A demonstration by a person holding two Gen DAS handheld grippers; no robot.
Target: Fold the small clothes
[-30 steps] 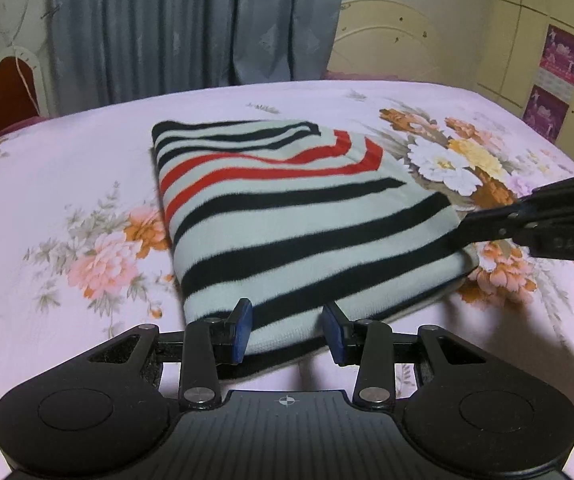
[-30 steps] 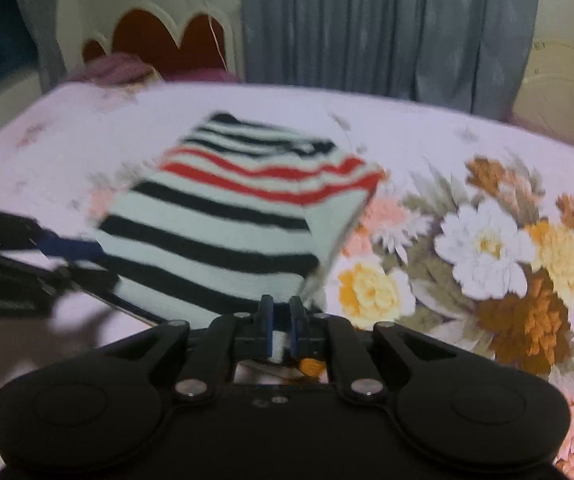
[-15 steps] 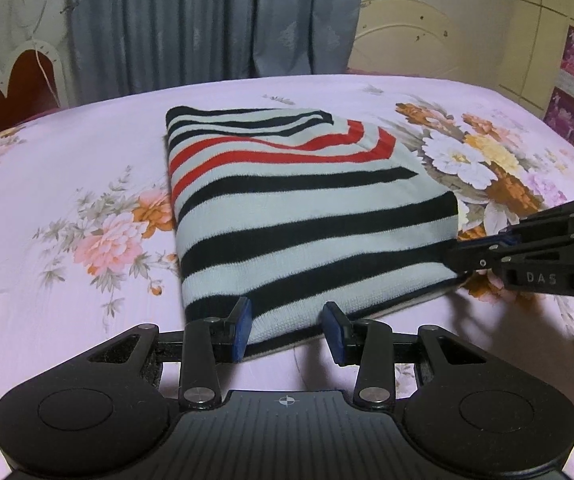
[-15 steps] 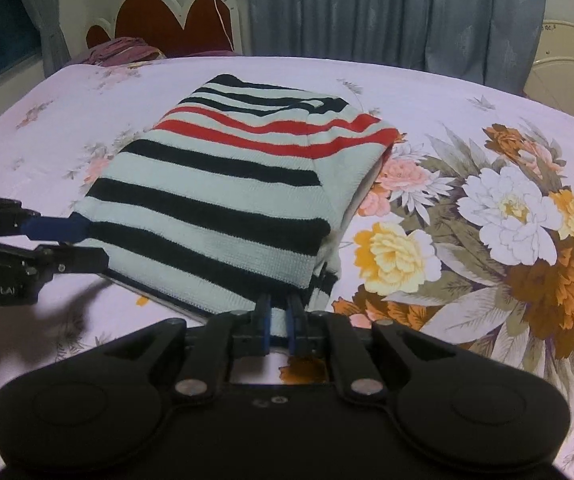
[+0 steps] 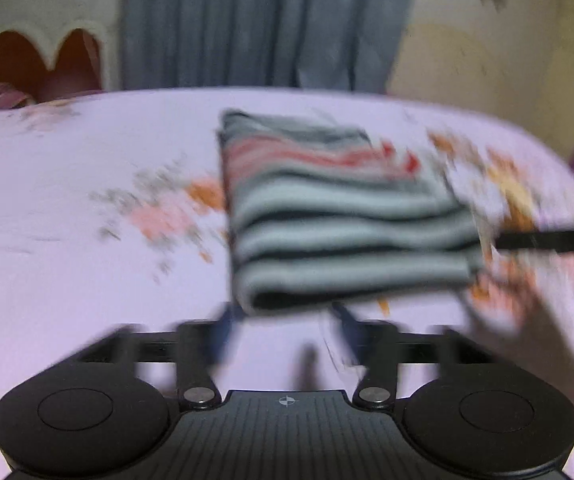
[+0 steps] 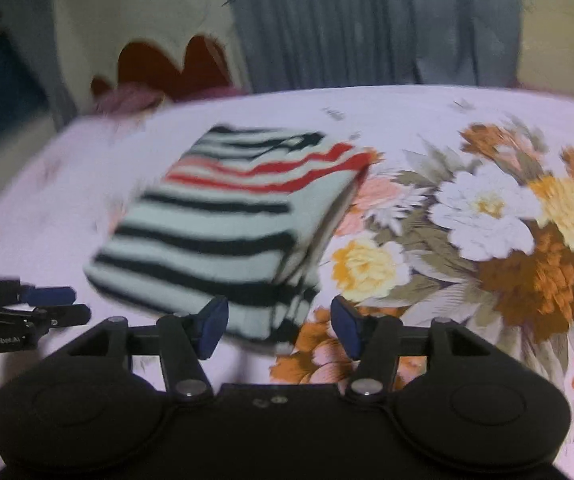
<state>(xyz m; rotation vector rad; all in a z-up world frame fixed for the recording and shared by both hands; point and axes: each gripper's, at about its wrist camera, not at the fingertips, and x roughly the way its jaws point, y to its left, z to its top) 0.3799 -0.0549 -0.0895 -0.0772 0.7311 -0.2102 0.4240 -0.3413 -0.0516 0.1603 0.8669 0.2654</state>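
A folded striped sweater (image 5: 343, 216), pale with black and red bands, lies flat on the pink floral bed sheet (image 5: 87, 264); it also shows in the right wrist view (image 6: 231, 224). My left gripper (image 5: 283, 332) is open and empty, just short of the sweater's near edge. My right gripper (image 6: 279, 326) is open and empty at the sweater's near right corner. The left gripper also shows at the left edge of the right wrist view (image 6: 59, 306), clear of the cloth. Both views are blurred by motion.
Grey curtains (image 5: 263, 24) hang behind the bed. A red scalloped headboard (image 6: 167, 64) and a purple pillow (image 6: 131, 100) are at the far left. Large printed flowers (image 6: 487, 216) cover the sheet to the right of the sweater.
The right gripper has opened and let go of the sweater's corner. Both grippers have pulled back from the sweater, which now lies flat on the sheet.
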